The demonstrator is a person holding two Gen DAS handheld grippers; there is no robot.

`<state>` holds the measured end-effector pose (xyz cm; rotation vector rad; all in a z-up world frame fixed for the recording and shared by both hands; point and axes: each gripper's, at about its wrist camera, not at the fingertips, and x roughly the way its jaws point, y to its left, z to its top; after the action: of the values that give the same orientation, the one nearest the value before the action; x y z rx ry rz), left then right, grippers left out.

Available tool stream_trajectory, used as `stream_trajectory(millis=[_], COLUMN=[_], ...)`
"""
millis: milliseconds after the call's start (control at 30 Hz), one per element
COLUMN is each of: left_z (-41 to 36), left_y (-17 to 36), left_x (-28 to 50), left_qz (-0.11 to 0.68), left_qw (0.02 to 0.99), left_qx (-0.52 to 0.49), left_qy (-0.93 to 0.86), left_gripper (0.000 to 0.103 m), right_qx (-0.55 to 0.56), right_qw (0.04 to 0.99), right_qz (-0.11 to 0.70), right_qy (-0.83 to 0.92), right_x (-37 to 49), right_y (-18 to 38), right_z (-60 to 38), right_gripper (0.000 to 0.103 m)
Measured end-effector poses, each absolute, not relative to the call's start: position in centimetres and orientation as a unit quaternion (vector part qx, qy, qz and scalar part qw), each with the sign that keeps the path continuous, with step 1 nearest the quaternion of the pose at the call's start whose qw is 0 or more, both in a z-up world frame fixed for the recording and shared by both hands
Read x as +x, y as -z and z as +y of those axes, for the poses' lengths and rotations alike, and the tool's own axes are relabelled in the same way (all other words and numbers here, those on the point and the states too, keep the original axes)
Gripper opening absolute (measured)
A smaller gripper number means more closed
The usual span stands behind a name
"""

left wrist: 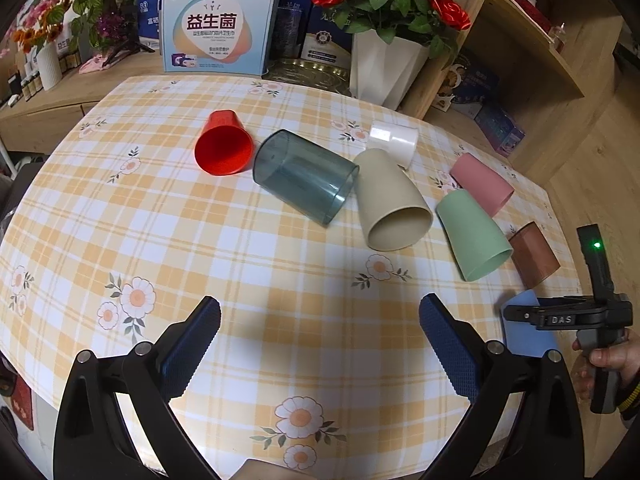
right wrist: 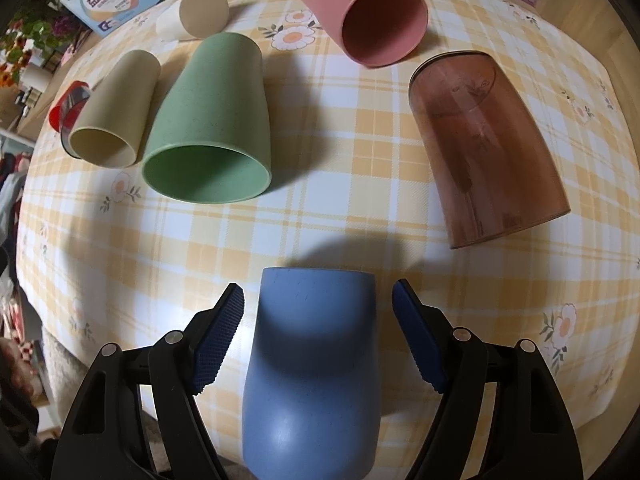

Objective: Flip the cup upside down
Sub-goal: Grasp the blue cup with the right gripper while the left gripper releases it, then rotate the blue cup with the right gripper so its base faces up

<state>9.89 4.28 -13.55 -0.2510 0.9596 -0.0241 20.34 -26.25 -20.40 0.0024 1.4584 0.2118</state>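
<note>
cups on checked tablecloth (left wrist: 248,264): 8, all lying on their sides | left to right: red cup (left wrist: 223,144), grey-blue clear cup (left wrist: 304,176), beige cup (left wrist: 390,200), white cup (left wrist: 394,142), green cup (left wrist: 472,234), pink cup (left wrist: 482,184), brown clear cup (left wrist: 534,254) | blue cup (right wrist: 316,360) lies between right gripper (right wrist: 318,304) fingers, untouched, jaws spread | left gripper (left wrist: 320,320) spread wide, holding nothing

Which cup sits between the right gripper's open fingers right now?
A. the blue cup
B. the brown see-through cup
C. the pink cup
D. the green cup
A. In the right wrist view the blue cup lies between the right gripper's spread fingers, neither pad touching it.
</note>
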Motion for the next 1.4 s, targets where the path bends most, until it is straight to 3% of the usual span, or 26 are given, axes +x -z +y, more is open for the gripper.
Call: stream_trajectory(millis=[367,500,1400], left_z=[3.9,3.7,3.9], left_y=[13.2,13.2,12.5], left_x=[9.8,9.8,9.0], left_qz=[0.463,0.466,0.467], left_qw=[0.878,0.876,0.875], left_qx=[-0.124,-0.123,-0.124], left_qy=[0.018,0.021,0.013], left_gripper=[0.097,0.097,0.097], right_qx=[0.012,0.014,0.105], right_qw=[0.727,0.727,0.811], right_qz=[0.68,0.68,0.562], right_qy=[-0.097,-0.099,-0.123], right_x=[21.0,20.5,13.6], right_y=[22.0,22.3,17.3], right_z=[-25.7,-26.0,-31.9], right_gripper=[0.07,0.056,0.056])
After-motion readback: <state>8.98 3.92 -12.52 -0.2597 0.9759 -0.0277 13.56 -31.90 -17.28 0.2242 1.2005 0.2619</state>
